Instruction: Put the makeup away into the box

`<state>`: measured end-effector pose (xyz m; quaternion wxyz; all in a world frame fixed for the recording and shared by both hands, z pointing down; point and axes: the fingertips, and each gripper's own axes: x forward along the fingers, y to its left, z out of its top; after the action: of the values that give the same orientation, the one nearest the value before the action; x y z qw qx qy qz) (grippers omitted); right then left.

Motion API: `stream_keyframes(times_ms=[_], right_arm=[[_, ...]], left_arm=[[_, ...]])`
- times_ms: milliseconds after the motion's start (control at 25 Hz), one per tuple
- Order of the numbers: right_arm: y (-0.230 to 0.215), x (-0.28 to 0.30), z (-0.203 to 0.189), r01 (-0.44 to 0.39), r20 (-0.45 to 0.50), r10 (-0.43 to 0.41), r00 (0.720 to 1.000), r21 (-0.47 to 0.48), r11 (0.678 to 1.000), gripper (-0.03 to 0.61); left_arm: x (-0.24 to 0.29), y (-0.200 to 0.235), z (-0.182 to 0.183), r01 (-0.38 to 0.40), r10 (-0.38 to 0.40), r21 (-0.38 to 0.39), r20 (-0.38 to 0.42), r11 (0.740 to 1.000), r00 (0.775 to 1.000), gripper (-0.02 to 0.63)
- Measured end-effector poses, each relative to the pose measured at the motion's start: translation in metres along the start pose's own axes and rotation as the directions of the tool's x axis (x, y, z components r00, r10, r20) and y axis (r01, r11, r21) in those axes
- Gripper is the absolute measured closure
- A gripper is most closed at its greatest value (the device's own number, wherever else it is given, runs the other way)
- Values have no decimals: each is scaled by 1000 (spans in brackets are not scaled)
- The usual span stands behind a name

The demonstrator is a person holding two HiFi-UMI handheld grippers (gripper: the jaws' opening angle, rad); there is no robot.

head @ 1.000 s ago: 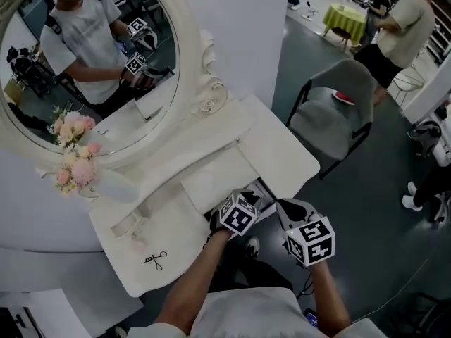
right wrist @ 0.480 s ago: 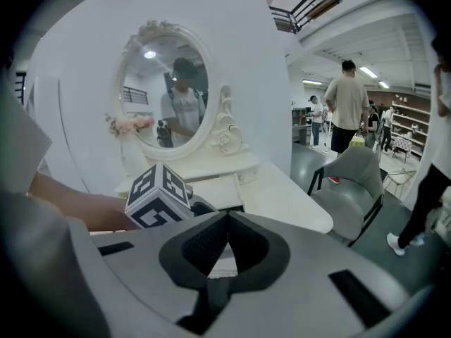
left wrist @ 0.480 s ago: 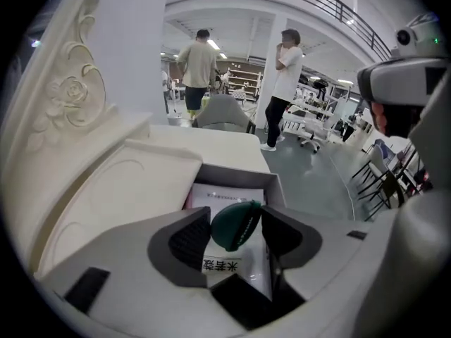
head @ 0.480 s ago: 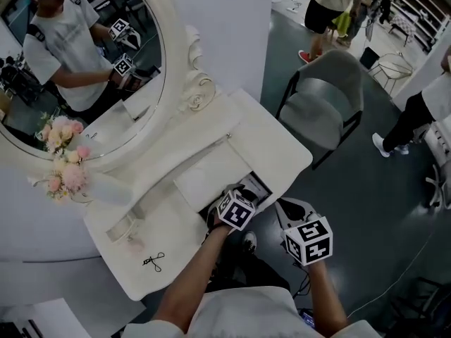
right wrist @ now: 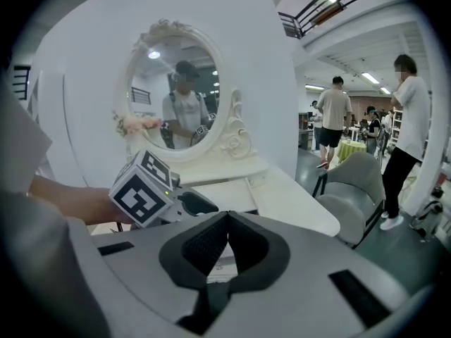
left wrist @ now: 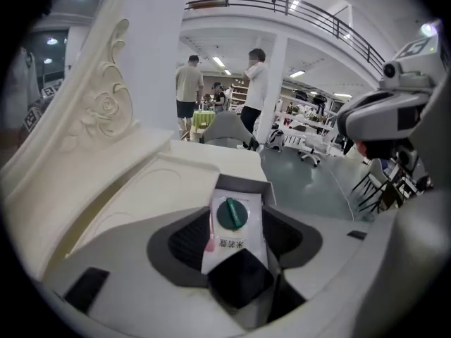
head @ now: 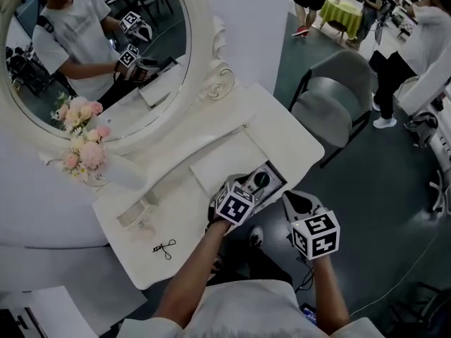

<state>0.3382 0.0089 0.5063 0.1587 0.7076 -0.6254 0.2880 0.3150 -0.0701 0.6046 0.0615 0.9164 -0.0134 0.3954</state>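
Observation:
At the dressing table's front edge stands an open white box (head: 280, 182). In it lie a dark green round compact (left wrist: 231, 213) and a thin pink stick (left wrist: 210, 234), above a printed label. My left gripper (head: 248, 190) hovers just over the box's near end. Its jaws have just been opening and now stand wide, with nothing pressed between the pads (left wrist: 189, 239). In the head view the compact (head: 261, 179) shows beyond the left gripper's tips. My right gripper (head: 291, 199) hangs off the table's edge to the right, shut and empty; its pads (right wrist: 211, 241) meet.
A small black eyelash curler (head: 164, 248) and a pale pink item (head: 144, 229) lie at the table's left end. An oval mirror (head: 106, 55) and a flower bunch (head: 83, 143) stand at the back. A grey chair (head: 331, 108) and several people are beyond.
The left gripper has drawn back from the box with its jaws spread, and the dark compact now shows lying inside. The right gripper has stayed shut beside it.

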Motion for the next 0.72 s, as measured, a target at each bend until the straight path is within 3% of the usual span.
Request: stream_keyframes(times_ms=[200,360,400,560,720], right_arm=[[44,14,17,-77,2,78,997,-77,994,577],[100,30,24,-180,-14,180,984,-163,970,577],[116,34,25,-212,-16,213,977,-182,960,577],[185,48,27,-369,-31,371,928,-222,903,575],[246,64,18,-468,-99,460,882,-285,836,555]], left_arm=[[-53,25,-16,-54,58,-62,66,997,996,415],[-113,58,-40,-171,192,-149,142,974,971,555],[-128,66,-48,-197,226,-178,156,964,962,595],[-187,93,-88,-275,325,-256,175,927,930,596],[-242,115,-125,-363,428,-311,171,878,888,597]])
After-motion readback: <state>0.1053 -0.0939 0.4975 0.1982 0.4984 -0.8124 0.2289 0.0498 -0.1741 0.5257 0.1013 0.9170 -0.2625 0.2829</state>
